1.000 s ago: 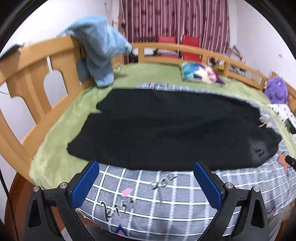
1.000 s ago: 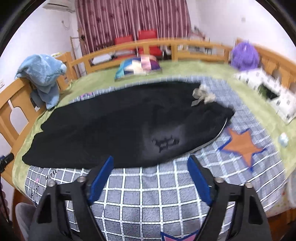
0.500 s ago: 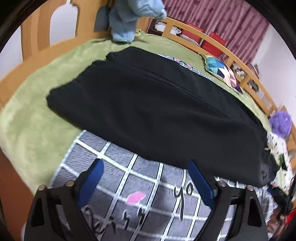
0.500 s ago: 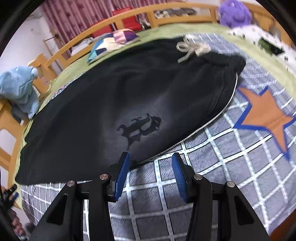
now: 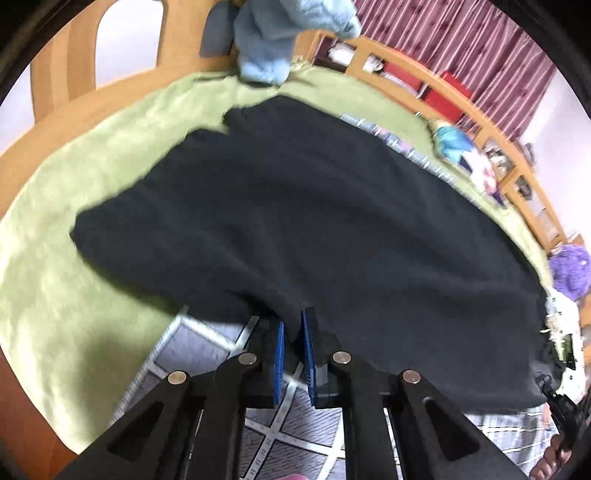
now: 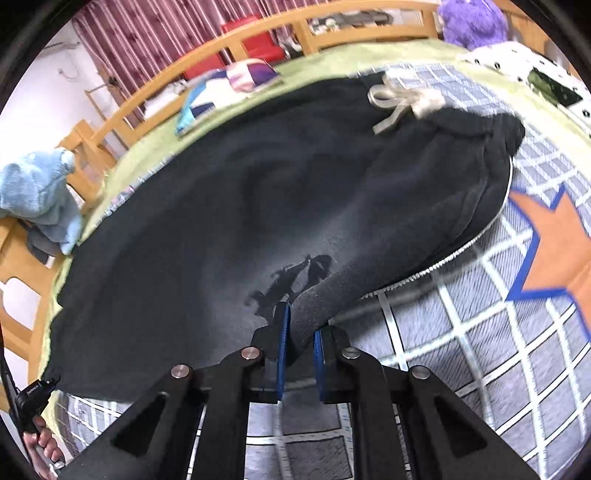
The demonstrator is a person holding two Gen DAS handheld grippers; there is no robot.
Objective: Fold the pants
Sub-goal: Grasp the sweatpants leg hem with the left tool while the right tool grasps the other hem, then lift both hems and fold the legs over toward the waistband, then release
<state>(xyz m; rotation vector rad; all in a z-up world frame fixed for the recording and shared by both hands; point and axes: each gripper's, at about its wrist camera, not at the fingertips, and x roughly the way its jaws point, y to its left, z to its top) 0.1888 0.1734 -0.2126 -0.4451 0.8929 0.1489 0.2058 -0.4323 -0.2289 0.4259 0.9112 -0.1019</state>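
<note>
Black pants [image 5: 314,221] lie folded lengthwise across the bed, legs toward the left, waistband with a beige drawstring [image 6: 399,101] at the right. My left gripper [image 5: 293,332] is shut on the near edge of the pants' leg part, with a pinch of black cloth between its blue pads [image 5: 279,354]. In the right wrist view the pants [image 6: 221,206] fill the middle, and my right gripper [image 6: 301,332] is shut on their near edge close to the dark printed logo [image 6: 295,273]. A fold of cloth rises between its pads.
The bed carries a grey checked sheet [image 6: 461,350] with an orange star [image 6: 561,243] over a green blanket [image 5: 74,295]. A blue towel [image 5: 280,40] hangs on the wooden rail [image 5: 55,74]. A colourful pillow [image 6: 229,88] and a purple plush toy [image 6: 472,18] lie at the far side.
Both grippers came down and forward to the pants' near edge and went from wide open to shut on the cloth. The edge is now bunched up at each grip.
</note>
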